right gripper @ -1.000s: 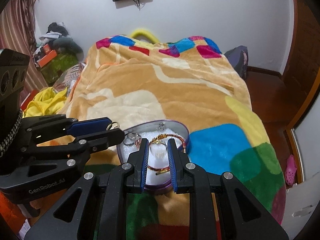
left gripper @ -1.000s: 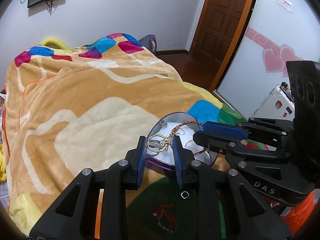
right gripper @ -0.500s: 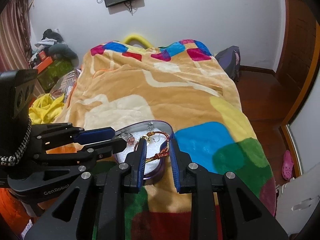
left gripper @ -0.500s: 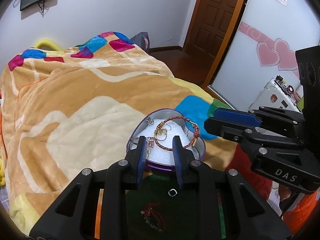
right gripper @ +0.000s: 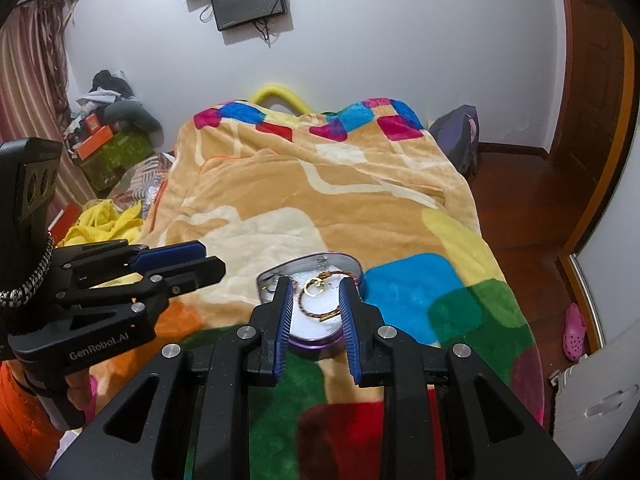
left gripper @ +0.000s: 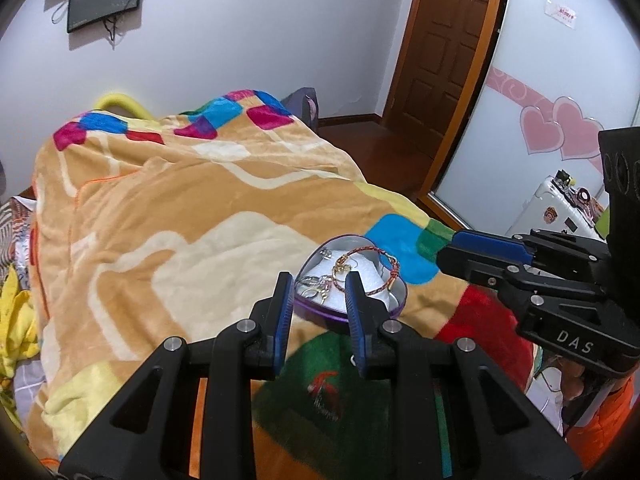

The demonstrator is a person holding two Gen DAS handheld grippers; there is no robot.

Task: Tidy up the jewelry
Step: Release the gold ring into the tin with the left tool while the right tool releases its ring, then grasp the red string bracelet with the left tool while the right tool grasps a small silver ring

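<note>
A purple heart-shaped tin (left gripper: 394, 304) with white padding sits on the blanket; it also shows in the right wrist view (right gripper: 320, 342). Inside lie a red and gold bracelet (left gripper: 385, 280), gold rings (right gripper: 314, 286) and silver pieces (left gripper: 314, 286). A red bracelet (left gripper: 325, 390) lies on the green patch in front of the tin. My left gripper (left gripper: 318, 294) is open and empty, held above the tin's near edge. My right gripper (right gripper: 314, 300) is open and empty, also above the tin; it shows at the right of the left wrist view (left gripper: 472, 250).
The colourful blanket (left gripper: 180, 208) covers the whole bed. A white suitcase (left gripper: 556, 208) stands to the right by the wardrobe door. Yellow cloth (right gripper: 104, 220) and boxes (right gripper: 112, 152) lie left of the bed. A backpack (right gripper: 460, 136) leans at the far corner.
Both grippers have pulled back and up from the tin. The ring the left gripper held now lies in the tin, as does the one the right gripper held.
</note>
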